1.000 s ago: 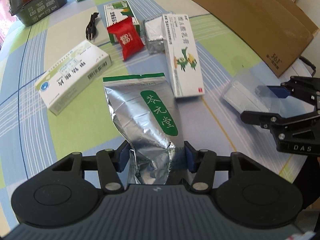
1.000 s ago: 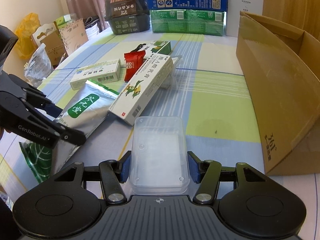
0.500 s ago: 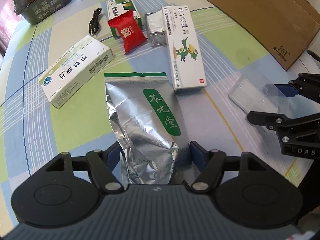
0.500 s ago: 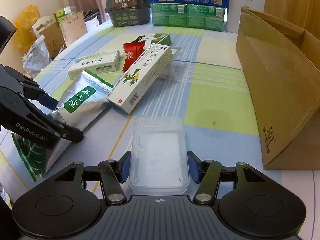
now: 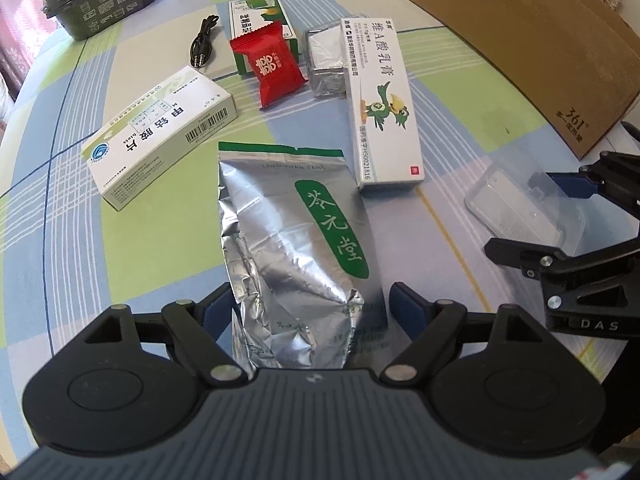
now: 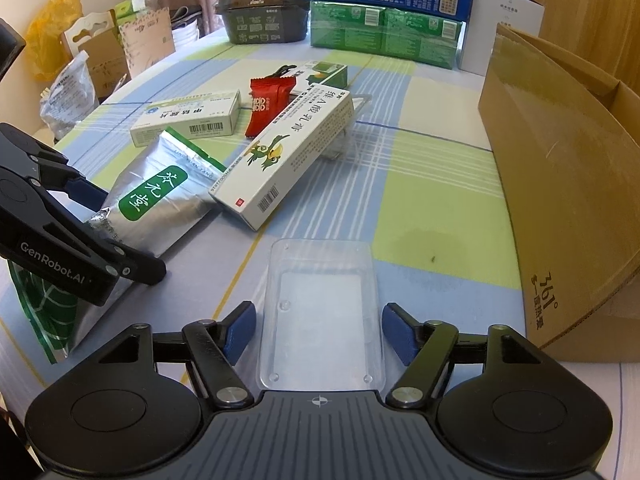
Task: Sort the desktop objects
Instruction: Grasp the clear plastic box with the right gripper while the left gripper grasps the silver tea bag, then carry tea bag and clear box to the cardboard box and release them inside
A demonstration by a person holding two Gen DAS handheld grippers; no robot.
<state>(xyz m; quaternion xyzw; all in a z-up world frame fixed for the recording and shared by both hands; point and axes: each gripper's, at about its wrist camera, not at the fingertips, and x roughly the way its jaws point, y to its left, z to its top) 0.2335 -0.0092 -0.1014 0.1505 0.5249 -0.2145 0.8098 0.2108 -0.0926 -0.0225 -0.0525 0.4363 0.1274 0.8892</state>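
Step in hand: we judge this to be a double release, with both items set down on the checked tablecloth point(image 5: 72, 216) and both grippers letting go.
Left gripper point(image 5: 310, 312): its jaws are opening; the silver foil pouch point(image 5: 288, 240) lies flat between them, and we see daylight on each side of it, so nothing is gripped.
Right gripper point(image 6: 316, 332): its jaws are opening too; the clear plastic tray point(image 6: 320, 312) sits between the blue pads with a narrow gap either side, resting on the cloth.
Where the things are: the pouch lies just beside the long white ointment box point(image 5: 380, 96), with the white tablet box point(image 5: 160, 132) near its other side; the tray lies between the ointment box and the cardboard box point(image 6: 560, 184).
Other items: a red sachet point(image 5: 272, 64) and a black cable point(image 5: 202, 40) lie farther up the table, unsorted.
Changed since a second ago: both pairs of pads pressed on their items then; now they stand clear, the left pair much wider. The hands have hardly shifted.
Hedge: the tray's near edge is hidden under the right gripper body, so we cannot say it lies fully flat.
Next move: lift both grippers straight back without dragging the pouch or tray, then choose the next loose item, likely the sachet or a box.
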